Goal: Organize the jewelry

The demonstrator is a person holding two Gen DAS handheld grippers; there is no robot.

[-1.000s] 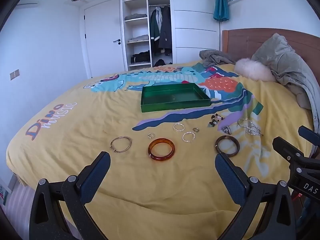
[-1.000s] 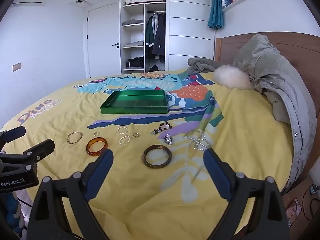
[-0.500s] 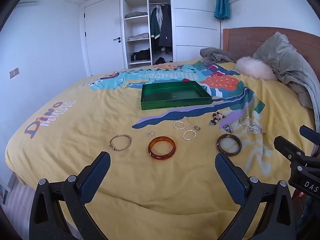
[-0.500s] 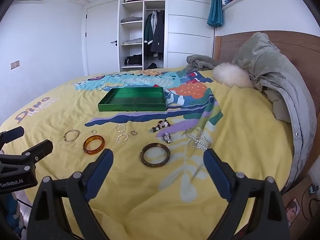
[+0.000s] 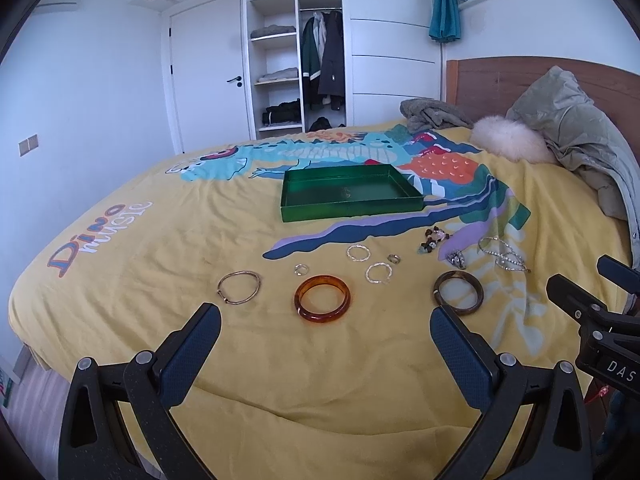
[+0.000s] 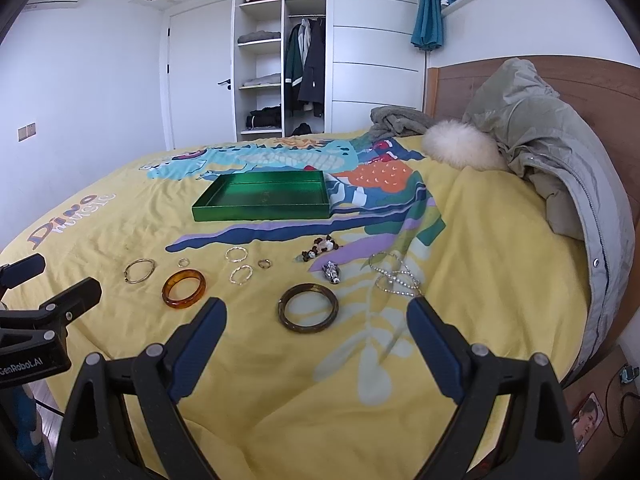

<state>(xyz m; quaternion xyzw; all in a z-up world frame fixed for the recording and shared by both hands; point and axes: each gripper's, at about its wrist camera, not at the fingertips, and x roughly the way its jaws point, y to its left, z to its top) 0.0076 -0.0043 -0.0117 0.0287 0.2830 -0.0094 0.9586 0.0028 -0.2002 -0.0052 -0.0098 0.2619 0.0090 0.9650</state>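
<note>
Through the left wrist camera, your left claw (image 5: 325, 330) is spread wide and empty above the yellow bedspread (image 5: 140, 272). The amber bangle (image 5: 322, 298) lies flat just beyond it, a thin gold bracelet (image 5: 239, 286) to its left, small rings near. The green tray (image 5: 349, 197) sits farther back, long axis running left to right, and looks empty. The risk: soft bedding gives under pressure, so a flat bangle may tip or slide out.

Through the right wrist camera, your right claw (image 6: 316, 322) is equally open, holding nothing, with the dark bangle (image 6: 307, 307) lying flat between its fingertips (well lined up). The rhinestone chain (image 6: 394, 278) beside it could snag.
</note>
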